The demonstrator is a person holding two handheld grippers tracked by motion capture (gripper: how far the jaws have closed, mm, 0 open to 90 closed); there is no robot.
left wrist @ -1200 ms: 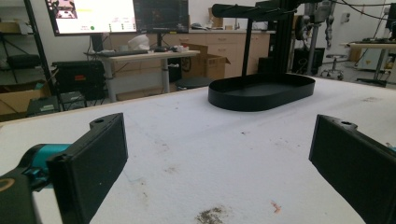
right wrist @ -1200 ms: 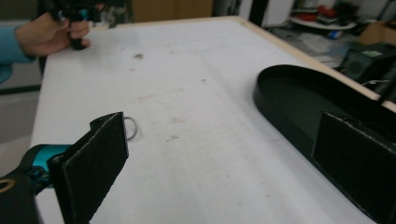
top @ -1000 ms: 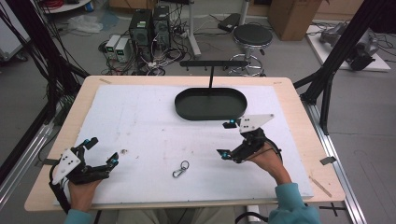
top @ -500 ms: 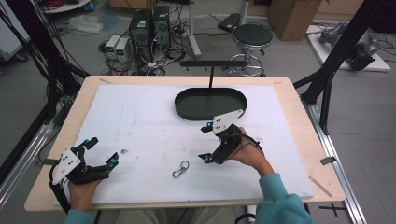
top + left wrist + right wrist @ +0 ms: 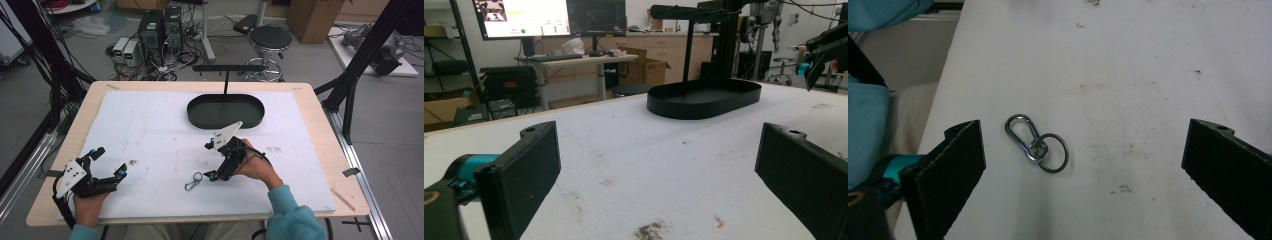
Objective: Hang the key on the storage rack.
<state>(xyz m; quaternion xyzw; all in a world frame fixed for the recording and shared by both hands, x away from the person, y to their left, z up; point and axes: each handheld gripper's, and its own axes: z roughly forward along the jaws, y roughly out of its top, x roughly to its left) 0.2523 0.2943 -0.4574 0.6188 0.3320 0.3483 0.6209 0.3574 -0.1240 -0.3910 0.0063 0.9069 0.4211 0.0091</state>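
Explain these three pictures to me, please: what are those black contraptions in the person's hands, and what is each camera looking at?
No robot here: a person holds a hand tool with two black jaws in each hand. The top picture looks down on the table. The left gripper rests open near the table's near edge. The right gripper, also open, hovers by a small metal clip with a ring. The other two pictures come from cameras riding on each tool. The right one looks down at the clip between its jaws; the left one looks across at a black oval tray. Nothing is held.

Silver metal clip (image 5: pixel 1036 143), black oval tray (image 5: pixel 225 111), stained white table sheet (image 5: pixel 150 130).
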